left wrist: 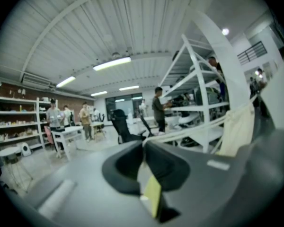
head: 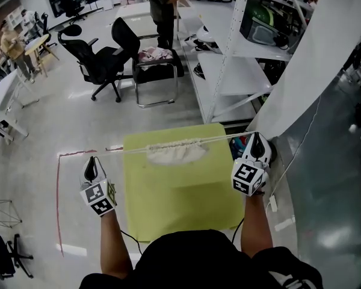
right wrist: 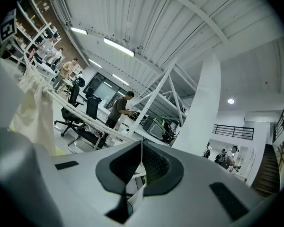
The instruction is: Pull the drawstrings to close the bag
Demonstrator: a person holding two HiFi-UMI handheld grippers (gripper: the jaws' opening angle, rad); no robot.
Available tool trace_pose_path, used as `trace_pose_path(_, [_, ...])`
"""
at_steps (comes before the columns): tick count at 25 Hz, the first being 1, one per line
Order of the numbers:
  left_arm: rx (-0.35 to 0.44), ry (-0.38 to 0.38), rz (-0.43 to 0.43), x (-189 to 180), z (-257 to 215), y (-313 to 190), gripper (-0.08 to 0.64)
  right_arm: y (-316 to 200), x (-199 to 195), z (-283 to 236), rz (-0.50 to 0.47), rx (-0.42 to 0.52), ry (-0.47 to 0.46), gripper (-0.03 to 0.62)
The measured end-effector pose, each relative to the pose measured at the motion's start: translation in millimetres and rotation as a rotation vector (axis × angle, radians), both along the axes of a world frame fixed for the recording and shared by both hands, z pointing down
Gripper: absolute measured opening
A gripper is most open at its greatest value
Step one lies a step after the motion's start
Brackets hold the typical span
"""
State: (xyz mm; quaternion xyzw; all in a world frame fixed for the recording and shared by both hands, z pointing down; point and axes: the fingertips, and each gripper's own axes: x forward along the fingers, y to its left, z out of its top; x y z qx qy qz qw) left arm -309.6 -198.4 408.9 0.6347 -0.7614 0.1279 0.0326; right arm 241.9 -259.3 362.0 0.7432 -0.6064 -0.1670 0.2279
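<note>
A cream cloth bag (head: 175, 151) hangs gathered above the far half of the yellow-green table (head: 186, 203). Its white drawstrings (head: 123, 150) stretch taut to both sides. My left gripper (head: 92, 159) is off the table's left edge, shut on the left cord end. My right gripper (head: 257, 138) is at the table's far right corner, shut on the right cord end. In the left gripper view the cord (left wrist: 189, 132) runs from the shut jaws (left wrist: 143, 143) to the bag (left wrist: 236, 126). In the right gripper view the cord (right wrist: 85, 117) leads from the jaws (right wrist: 141, 143) to the bag (right wrist: 35, 112).
White shelving racks (head: 228, 59) stand just beyond the table, with a white pillar (head: 313, 65) to the right. Two black chairs (head: 99, 59) and a standing person (head: 162, 11) are farther back. Red tape (head: 59, 197) marks the floor on the left.
</note>
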Motion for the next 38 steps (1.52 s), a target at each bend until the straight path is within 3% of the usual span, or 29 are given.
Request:
trace_pose_path(6, [0.007,0.021,-0.009,-4,-4,3,0.026,-3,3,-3,-0.001,0.001,-0.018,0.014])
trace_pose_path(38, [0.033,-0.013,-0.011,-5,-15,0,0.026,-9,25,-9,0.011,0.017,-0.053,0.014])
